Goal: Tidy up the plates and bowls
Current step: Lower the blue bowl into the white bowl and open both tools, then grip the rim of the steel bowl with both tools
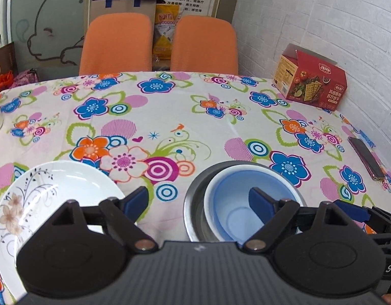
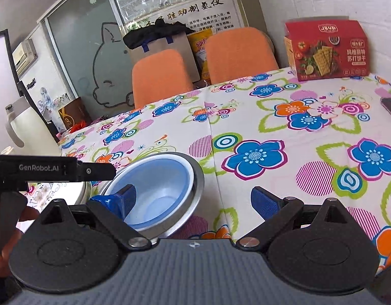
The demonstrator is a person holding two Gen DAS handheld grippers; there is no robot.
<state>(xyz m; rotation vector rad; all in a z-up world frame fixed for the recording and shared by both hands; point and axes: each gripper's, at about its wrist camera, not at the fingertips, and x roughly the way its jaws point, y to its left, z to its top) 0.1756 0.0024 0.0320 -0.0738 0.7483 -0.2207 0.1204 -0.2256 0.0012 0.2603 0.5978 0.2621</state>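
Note:
A blue bowl sits nested inside a metal bowl on the flowered tablecloth. To its left lies a white plate with a flower print. My left gripper is open and low; one finger is over the plate's edge and the other in front of the blue bowl's inside. In the right wrist view the blue bowl and metal bowl lie at the lower left. My right gripper is open, its left finger over the blue bowl and its right finger over bare cloth. Neither gripper holds anything.
A red cracker box stands at the far right by the brick wall. A phone lies near the right edge. Two orange chairs stand behind the table. A white jug is off to the left.

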